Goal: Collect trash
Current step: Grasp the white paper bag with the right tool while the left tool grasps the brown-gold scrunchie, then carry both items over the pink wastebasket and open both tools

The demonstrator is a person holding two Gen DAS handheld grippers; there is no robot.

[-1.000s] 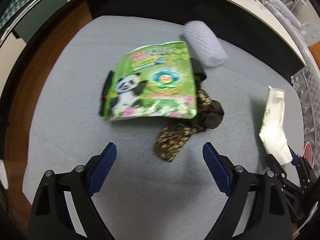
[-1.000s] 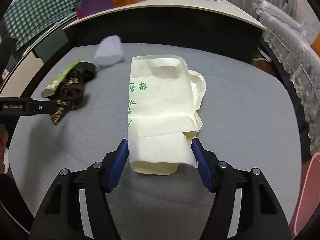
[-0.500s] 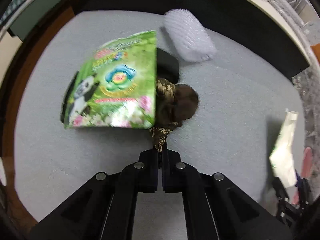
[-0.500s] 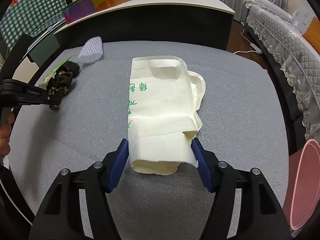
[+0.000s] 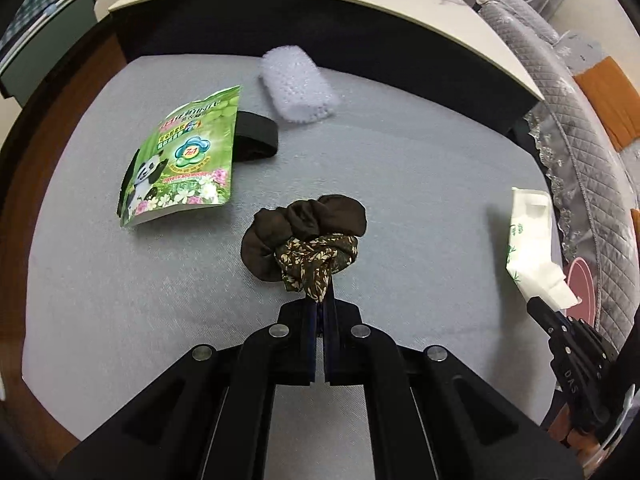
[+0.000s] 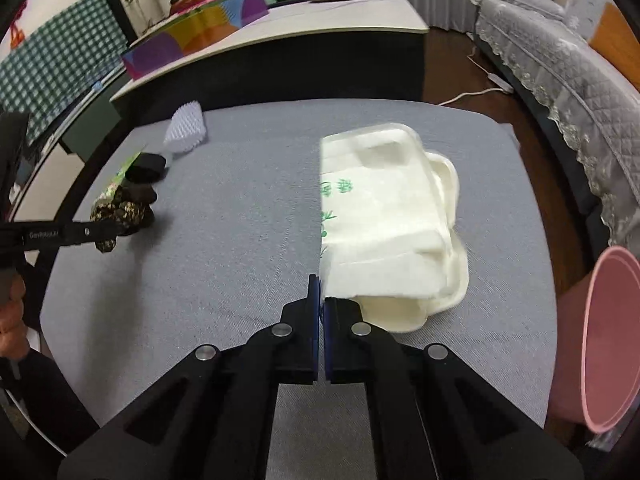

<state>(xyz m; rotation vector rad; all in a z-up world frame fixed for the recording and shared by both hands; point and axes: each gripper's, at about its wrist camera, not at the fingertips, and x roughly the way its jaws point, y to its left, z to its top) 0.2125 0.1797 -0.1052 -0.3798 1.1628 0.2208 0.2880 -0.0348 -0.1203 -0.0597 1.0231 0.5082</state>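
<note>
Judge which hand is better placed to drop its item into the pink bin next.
Right. Its tool is shut on the cream wrapper, with the pink bin just beside it; the left tool, holding the brown cloth, is farther away.

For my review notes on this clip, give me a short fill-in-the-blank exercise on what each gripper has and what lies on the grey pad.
1. The left gripper is shut on the brown ____.
2. The right gripper pinches the cream ____ bag.
3. The green pouch shows a ____.
4. The pink bin stands at the pad's ____ edge.

Missing: scrunchie; paper; panda; right
</note>
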